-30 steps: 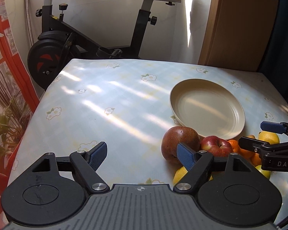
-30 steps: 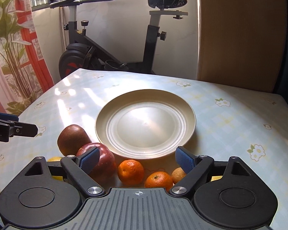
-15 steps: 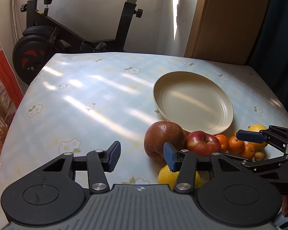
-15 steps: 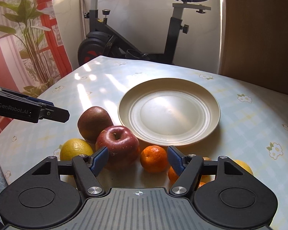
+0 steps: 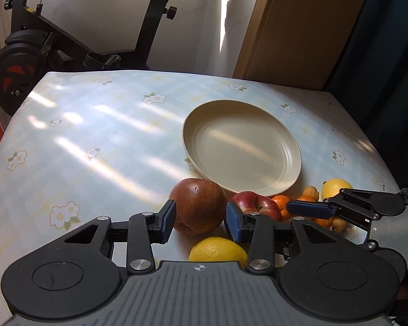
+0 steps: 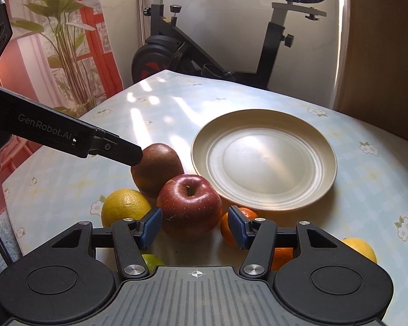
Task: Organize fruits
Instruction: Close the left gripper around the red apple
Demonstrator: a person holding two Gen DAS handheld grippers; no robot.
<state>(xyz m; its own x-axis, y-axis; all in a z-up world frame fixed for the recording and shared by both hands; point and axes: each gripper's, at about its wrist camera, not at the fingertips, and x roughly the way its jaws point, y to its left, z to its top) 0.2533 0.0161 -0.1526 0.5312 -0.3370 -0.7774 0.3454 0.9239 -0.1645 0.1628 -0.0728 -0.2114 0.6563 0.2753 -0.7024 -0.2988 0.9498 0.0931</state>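
A cream plate (image 5: 242, 146) (image 6: 263, 160) lies empty on the flowered table. In front of it sit a brown-red apple (image 5: 198, 205) (image 6: 156, 168), a red apple (image 5: 254, 203) (image 6: 189, 207), a lemon (image 5: 217, 250) (image 6: 125, 206), small oranges (image 5: 281, 206) (image 6: 231, 225) and another lemon (image 5: 334, 187) (image 6: 359, 248). My left gripper (image 5: 200, 221) is open with its pads on either side of the brown-red apple. My right gripper (image 6: 194, 226) is open with its pads flanking the red apple.
An exercise bike (image 6: 204, 49) stands behind the table against the wall. A plant and red curtain (image 6: 68, 54) are at the left. A wooden panel (image 5: 299, 27) is behind the table's far right. A green fruit (image 6: 152, 262) peeks under my right gripper.
Both grippers have moved forward and down toward the fruit. The left now brackets the brown-red apple and the right brackets the red apple. Both jaws have narrowed.
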